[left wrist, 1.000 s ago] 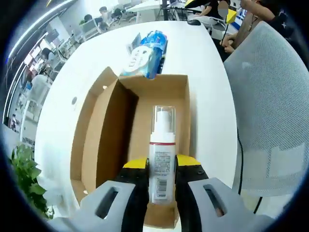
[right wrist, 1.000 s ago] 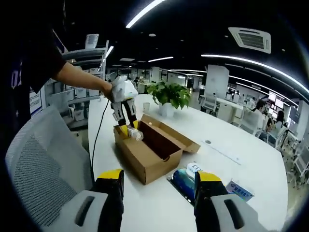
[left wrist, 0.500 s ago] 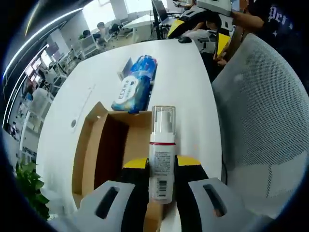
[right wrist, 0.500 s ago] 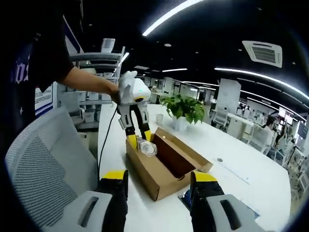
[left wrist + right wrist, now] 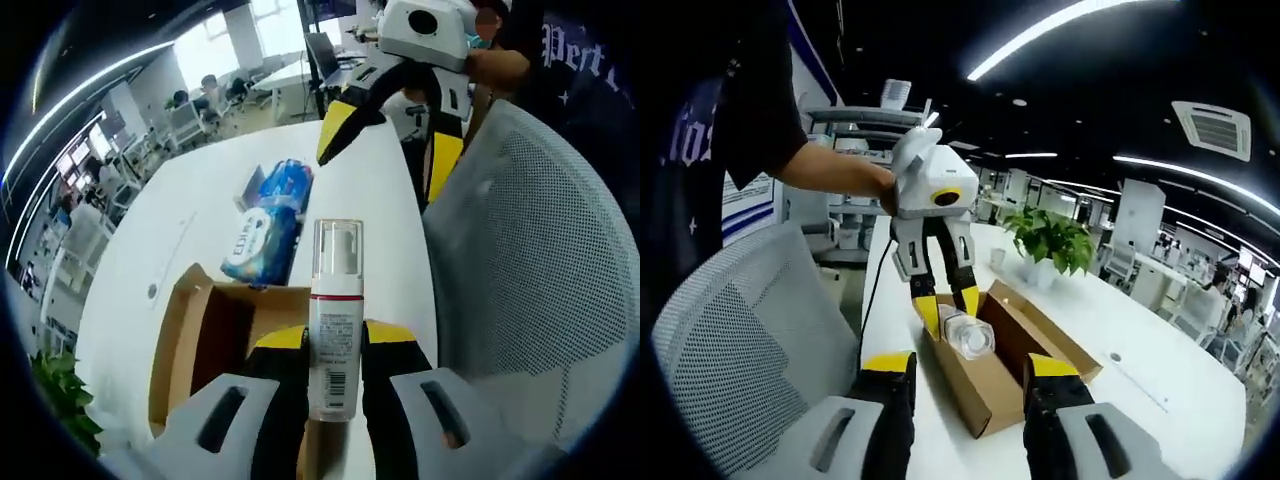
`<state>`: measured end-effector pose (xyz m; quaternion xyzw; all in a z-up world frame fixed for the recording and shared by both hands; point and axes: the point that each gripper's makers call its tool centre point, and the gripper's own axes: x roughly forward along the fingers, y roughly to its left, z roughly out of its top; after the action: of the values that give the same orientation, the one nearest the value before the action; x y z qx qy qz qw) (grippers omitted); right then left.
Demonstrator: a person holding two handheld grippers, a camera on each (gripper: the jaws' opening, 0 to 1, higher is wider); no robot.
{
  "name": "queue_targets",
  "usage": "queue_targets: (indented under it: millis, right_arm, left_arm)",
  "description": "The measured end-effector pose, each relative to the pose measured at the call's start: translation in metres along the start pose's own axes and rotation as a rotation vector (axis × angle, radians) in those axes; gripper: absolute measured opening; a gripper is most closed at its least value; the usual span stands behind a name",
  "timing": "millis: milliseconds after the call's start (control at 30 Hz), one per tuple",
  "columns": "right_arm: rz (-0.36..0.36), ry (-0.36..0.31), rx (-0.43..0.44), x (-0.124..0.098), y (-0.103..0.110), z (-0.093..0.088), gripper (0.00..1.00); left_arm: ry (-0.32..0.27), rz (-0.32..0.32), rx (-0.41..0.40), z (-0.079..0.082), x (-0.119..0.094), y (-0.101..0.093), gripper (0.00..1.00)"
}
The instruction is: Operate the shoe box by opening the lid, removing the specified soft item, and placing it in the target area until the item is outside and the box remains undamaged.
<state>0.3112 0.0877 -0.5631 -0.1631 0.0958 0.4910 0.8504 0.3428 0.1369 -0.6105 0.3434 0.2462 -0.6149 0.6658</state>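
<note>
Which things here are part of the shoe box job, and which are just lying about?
Part of the job:
- cardboard shoe box, lid open
- pump bottle, clamped in the left gripper and lifted above the box
- right gripper, empty

Lying about:
- blue wipes pack on the white table
- potted plant
- mesh chair

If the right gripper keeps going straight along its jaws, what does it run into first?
Most likely the open cardboard box, whose near end sits between the right gripper jaws. Just above hangs the bottle held by the left gripper; depth is uncertain.
</note>
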Motion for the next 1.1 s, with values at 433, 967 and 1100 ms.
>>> queue_targets:
  millis: [433, 967, 1100]
  right_arm:
    - [0.035, -0.019, -0.026, 0.006, 0.007, 0.012, 0.32]
    - [0.061, 0.083, -0.153, -0.003, 0.014, -0.008, 0.16]
    - [0.058, 0.093, -0.167, -0.007, 0.014, -0.011, 0.15]
  left_arm:
    - [-0.08, 0.003, 0.013, 0.026, 0.004, -0.014, 0.18]
    - [-0.082, -0.056, 0.148, 0.038, 0.016, -0.03, 0.18]
    - [-0.083, -0.065, 0.169, 0.041, 0.02, -0.032, 0.18]
